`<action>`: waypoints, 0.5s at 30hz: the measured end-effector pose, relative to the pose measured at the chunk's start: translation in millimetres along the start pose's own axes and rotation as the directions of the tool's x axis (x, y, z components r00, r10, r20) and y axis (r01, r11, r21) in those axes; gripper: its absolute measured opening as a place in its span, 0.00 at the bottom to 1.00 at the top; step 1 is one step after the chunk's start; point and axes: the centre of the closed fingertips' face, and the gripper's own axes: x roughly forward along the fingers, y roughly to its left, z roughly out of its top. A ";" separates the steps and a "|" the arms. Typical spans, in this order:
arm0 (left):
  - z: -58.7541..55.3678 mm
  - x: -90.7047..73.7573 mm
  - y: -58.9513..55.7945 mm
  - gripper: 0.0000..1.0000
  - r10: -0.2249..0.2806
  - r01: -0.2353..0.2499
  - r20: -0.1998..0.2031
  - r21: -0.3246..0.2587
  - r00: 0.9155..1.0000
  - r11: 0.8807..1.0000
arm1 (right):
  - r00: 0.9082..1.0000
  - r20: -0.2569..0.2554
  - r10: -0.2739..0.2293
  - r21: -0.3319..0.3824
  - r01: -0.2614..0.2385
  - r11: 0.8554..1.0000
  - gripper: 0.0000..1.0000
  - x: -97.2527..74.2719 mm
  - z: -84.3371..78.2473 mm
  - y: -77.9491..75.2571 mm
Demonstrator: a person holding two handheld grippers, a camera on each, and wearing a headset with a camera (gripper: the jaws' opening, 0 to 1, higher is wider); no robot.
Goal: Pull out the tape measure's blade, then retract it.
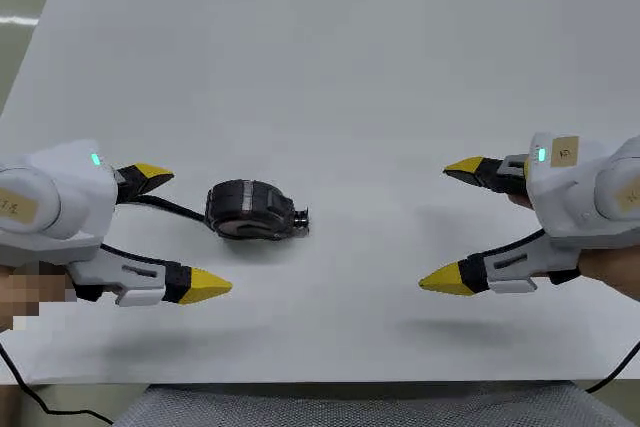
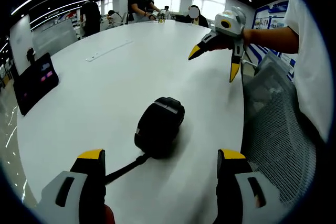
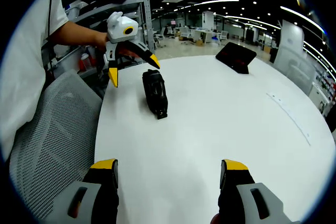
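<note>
Flat on its side, the black tape measure [image 1: 252, 210] lies fully retracted.

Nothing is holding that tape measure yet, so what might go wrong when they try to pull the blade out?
The tape measure lies loose on the smooth table; unless the open left gripper clamps it firmly, it may slide when pulled. Its blade hook is small, so the open right gripper might slip off it. The strap trails toward the left gripper and could get pinched instead of the case.
</note>
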 end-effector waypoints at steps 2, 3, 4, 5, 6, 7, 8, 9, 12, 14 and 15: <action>1.3 1.9 1.3 0.82 -0.007 0.007 -0.009 0.012 1.000 1.000 | 1.000 -0.004 0.008 -0.006 -0.008 1.000 0.78 1.9 1.3 0.8; 1.4 2.9 1.0 0.81 -0.013 0.013 -0.016 0.018 1.000 1.000 | 1.000 -0.006 0.010 -0.010 -0.010 1.000 0.78 2.7 1.6 1.0; 1.5 4.2 1.6 0.81 -0.015 0.016 -0.027 0.029 1.000 0.999 | 1.000 -0.009 0.015 -0.013 -0.015 1.000 0.78 3.9 1.9 1.3; 2.2 5.0 2.5 0.80 -0.015 0.016 -0.030 0.036 0.999 0.999 | 1.000 -0.012 0.019 -0.014 -0.019 1.000 0.78 4.7 2.0 1.4; 2.8 6.0 3.8 0.79 -0.016 0.018 -0.034 0.045 0.999 0.999 | 1.000 -0.015 0.022 -0.018 -0.022 1.000 0.78 5.9 1.9 1.2; 3.3 6.5 4.7 0.77 -0.017 0.019 -0.036 0.050 0.999 0.999 | 1.000 -0.017 0.024 -0.021 -0.024 0.999 0.78 6.6 1.9 1.0; 3.7 7.3 5.7 0.77 -0.019 0.021 -0.041 0.055 0.999 0.998 | 0.999 -0.017 0.027 -0.021 -0.027 0.999 0.78 7.3 2.6 0.8; 3.6 8.0 6.7 0.76 -0.017 0.020 -0.045 0.060 0.999 0.998 | 0.999 -0.015 0.030 -0.021 -0.030 0.999 0.78 7.7 3.3 0.8; 2.3 9.9 7.5 0.73 -0.025 0.031 -0.066 0.090 0.997 0.995 | 0.999 -0.014 0.036 -0.024 -0.037 0.999 0.78 10.3 5.1 0.7; 1.5 11.6 8.7 0.69 -0.027 0.036 -0.081 0.110 0.996 0.993 | 0.999 -0.017 0.040 -0.029 -0.041 0.999 0.77 12.4 6.0 0.9; 1.6 12.3 8.8 0.68 -0.030 0.039 -0.084 0.111 0.996 0.993 | 0.999 -0.017 0.042 -0.029 -0.042 0.999 0.77 13.2 6.3 0.8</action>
